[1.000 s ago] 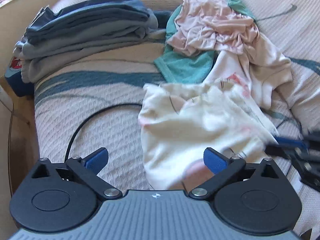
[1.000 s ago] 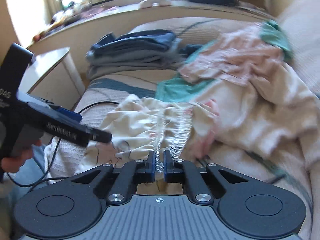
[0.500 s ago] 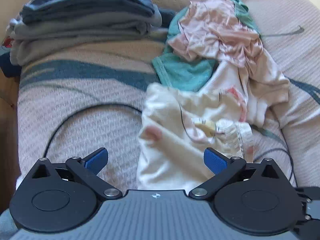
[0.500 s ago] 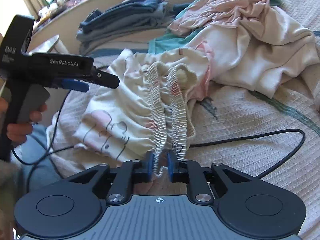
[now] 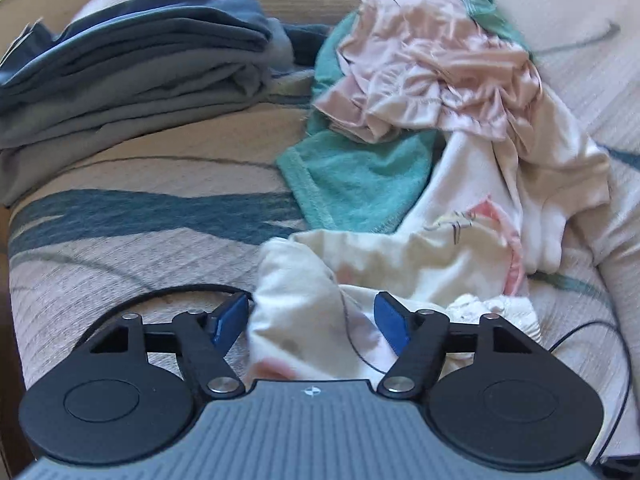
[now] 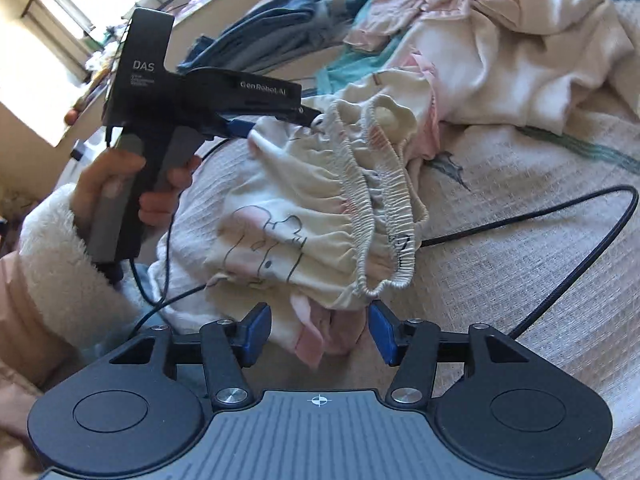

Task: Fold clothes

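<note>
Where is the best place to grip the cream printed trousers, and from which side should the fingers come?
Probably the ribbed elastic waistband of the cream trousers. It stands up in a gathered ridge, thicker and firmer than the loose fabric. Its near loop lies just ahead of the open right gripper, so come from above on the near side, one finger on each side of the band.

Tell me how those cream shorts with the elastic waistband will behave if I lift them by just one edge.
The cream shorts would probably flop and hang: the fabric lies in soft bunched folds. The elastic waistband is gathered and looped, so it will likely stretch and then spring back rather than keep a line. They look thin and light, so they should drag easily across the bedspread.
</note>
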A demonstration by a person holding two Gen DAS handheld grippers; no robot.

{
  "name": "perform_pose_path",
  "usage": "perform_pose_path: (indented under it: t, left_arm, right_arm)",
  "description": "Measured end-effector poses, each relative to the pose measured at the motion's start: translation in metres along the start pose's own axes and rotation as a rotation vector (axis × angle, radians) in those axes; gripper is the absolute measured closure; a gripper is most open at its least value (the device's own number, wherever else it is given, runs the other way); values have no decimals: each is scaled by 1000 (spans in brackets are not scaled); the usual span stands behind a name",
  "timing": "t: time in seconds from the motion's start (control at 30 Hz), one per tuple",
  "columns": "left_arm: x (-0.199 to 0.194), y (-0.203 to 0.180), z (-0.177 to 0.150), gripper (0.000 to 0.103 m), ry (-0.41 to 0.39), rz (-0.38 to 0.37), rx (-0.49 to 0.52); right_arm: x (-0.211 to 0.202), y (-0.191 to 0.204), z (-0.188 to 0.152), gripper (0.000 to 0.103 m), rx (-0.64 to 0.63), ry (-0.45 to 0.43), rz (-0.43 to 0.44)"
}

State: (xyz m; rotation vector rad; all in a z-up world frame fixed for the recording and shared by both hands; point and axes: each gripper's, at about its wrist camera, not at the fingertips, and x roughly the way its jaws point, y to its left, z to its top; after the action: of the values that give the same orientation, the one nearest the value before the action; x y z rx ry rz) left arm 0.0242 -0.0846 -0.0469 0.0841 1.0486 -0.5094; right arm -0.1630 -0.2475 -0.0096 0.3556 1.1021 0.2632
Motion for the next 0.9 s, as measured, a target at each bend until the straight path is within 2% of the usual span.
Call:
perform_pose_path:
  t: [0.03,0.07,0.1,0.23,0.33,0.43,0.47,0.5,0.57,0.67,0.77,0.9]
  left_arm:
    - [0,-3,-3,68,-4,3,10]
    - [-1,-5,-6,78,-11,11,21]
    - [-3,-7,-8,85,-23,27,34]
    - [-15,-8,-13,91,-56,20,51]
    - [-19,-9,-13,91,-65,41,72]
    - [-19,-8,-12,91,-67,72,75]
    - [-19,-8,-12,91,-72,81,77]
    - [-20,-8,-12,91,-79,86,76]
    - [-24,-6,-11,92,-88,85,70]
    - [-35,-5,-10,92,-103,90,72]
    - [-55,1,-8,92,-151,108,58]
    - [-89,25,-4,92,-233,195,3]
  right_arm:
    - [4,0,1,41,11,10,0]
    - [7,0,1,35,22,22,2]
    - [12,-1,1,33,35,33,5]
    - [23,-9,1,30,131,36,34]
    - [33,-17,5,28,210,40,103]
    - [47,-21,10,26,259,47,91]
    - [48,-20,11,36,244,43,73]
    - [46,-18,12,62,215,37,51]
    - [42,-14,14,95,156,26,7]
    - [27,-2,16,95,73,-10,-17]
    - [5,16,25,95,12,-72,39]
    - [-5,42,57,95,-125,-161,36]
